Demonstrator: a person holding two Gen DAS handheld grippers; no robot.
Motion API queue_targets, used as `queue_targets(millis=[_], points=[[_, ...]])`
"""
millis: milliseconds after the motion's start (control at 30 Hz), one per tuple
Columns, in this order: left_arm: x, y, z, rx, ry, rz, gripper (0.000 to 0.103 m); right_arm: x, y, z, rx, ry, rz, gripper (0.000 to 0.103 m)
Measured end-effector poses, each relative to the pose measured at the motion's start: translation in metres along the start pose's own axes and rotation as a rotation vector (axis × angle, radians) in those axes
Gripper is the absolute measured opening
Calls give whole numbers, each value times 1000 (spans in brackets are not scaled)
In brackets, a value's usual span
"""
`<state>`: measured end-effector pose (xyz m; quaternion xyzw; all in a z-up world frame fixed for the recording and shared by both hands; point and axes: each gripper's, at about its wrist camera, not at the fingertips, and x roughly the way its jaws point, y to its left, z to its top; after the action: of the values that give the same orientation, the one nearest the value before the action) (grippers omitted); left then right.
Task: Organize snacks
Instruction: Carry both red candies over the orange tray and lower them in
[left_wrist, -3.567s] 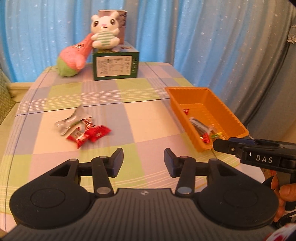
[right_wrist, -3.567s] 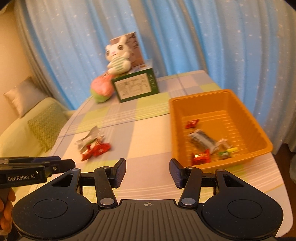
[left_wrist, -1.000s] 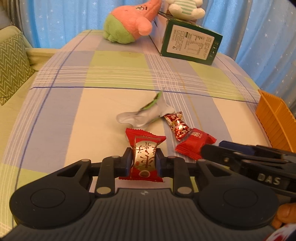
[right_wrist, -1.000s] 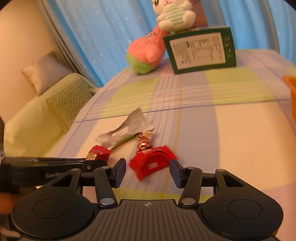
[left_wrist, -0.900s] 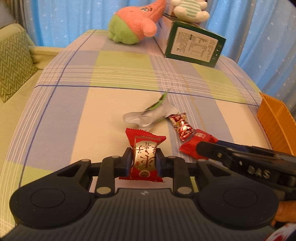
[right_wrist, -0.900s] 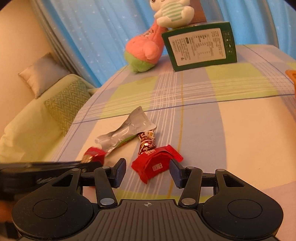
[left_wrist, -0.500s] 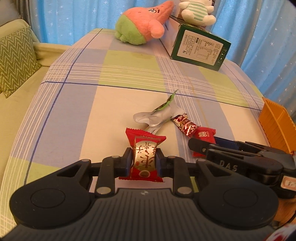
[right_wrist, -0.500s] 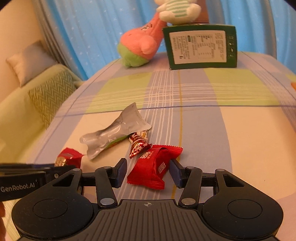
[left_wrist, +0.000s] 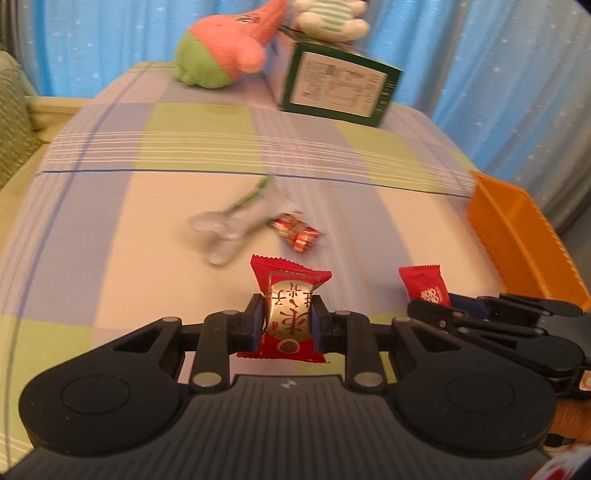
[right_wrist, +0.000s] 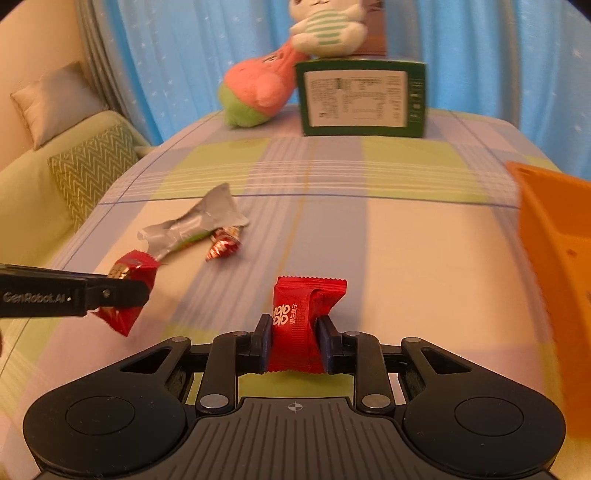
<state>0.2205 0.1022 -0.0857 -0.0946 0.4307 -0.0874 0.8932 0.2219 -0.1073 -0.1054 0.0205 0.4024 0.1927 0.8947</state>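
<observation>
Two candies are in my grip, one per hand. From the left wrist, my left gripper (left_wrist: 289, 326) is clamped on a red-and-gold candy (left_wrist: 288, 314), held above the near part of the checked table (left_wrist: 110, 221); a silver wrapper (left_wrist: 236, 225) and a small red foil sweet (left_wrist: 297, 232) lie mid-table, touching, and the orange basket (left_wrist: 524, 240) sits at the table's right edge. From the right wrist, my right gripper (right_wrist: 294, 343) is closed tight on a plain red candy (right_wrist: 301, 321), lifted off the cloth near the front edge. At the far edge stands a green box (right_wrist: 364, 99) with a pink plush (right_wrist: 258, 92) leaning against it.
</observation>
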Motion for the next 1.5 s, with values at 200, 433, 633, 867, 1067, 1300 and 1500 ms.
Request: queue_targets(millis=[200, 433, 633, 867, 1067, 1300, 1500], points=[[-16, -32, -11, 40, -6, -38, 23, -50, -16, -26, 31, 3, -19, 26], [-43, -69, -25, 57, -32, -90, 23, -97, -30, -41, 19, -12, -47, 26], [-54, -104, -33, 107, -43, -142, 23, -133, -47, -45, 39, -58, -84, 26], [-40, -141, -39, 191, -33, -189, 23, -153, -72, -52, 66, -83, -137, 26], [-32, -154, -37, 214, -29, -227, 23, -158, -99, -58, 108, -88, -171, 26], [-28, -160, -38, 219, -24, -214, 23, -161, -117, -60, 143, -102, -166, 26], [-26, -173, -35, 240, -20, -210, 23, -171, -126, -57, 162, -126, -168, 26]])
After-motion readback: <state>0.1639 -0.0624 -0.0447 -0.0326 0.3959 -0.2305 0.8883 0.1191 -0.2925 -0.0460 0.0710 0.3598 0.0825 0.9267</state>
